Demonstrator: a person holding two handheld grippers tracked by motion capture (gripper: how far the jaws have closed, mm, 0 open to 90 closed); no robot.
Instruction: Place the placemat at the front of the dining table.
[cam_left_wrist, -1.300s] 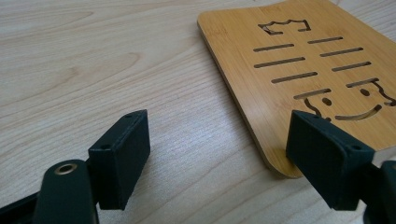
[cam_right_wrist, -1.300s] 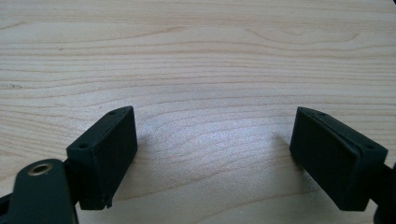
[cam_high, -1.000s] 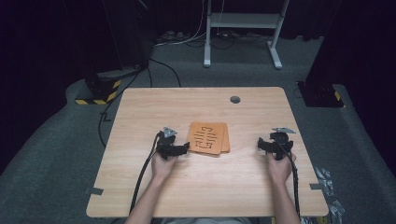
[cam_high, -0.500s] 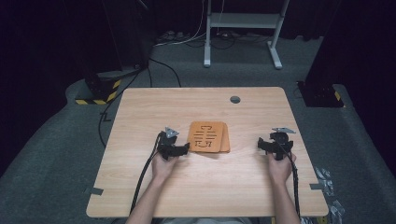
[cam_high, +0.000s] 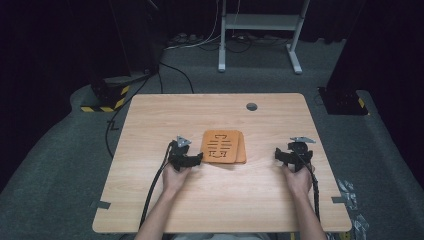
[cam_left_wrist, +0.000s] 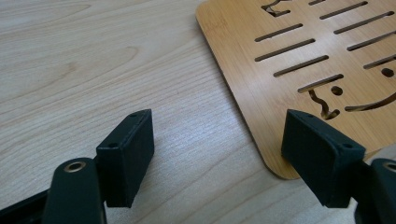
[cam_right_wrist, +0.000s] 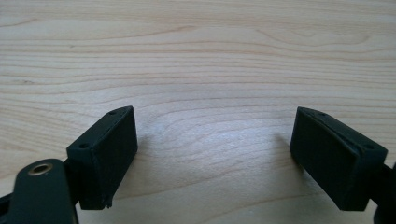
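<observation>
— On the table (cam_high: 150, 200), where is the slotted board (cam_high: 223, 146)?
— Centre, partly cropped in the left gripper view. Left gripper (cam_high: 192, 161), jaws spread, beside its corner; right gripper (cam_high: 284, 155) gapes, well apart.

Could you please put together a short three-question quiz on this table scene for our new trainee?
1. True or false: the left tool is shut on the bamboo board.
2. Which tool is nearer the bamboo board: A) the left tool, B) the right tool?
3. Fill in: the small dark round hole in the table lies on the ____ side of the board from the person.

Key:
1. False: in the left gripper view its jaws stand wide apart, one over bare table, the other at the board's corner.
2. A.
3. Far.
</observation>
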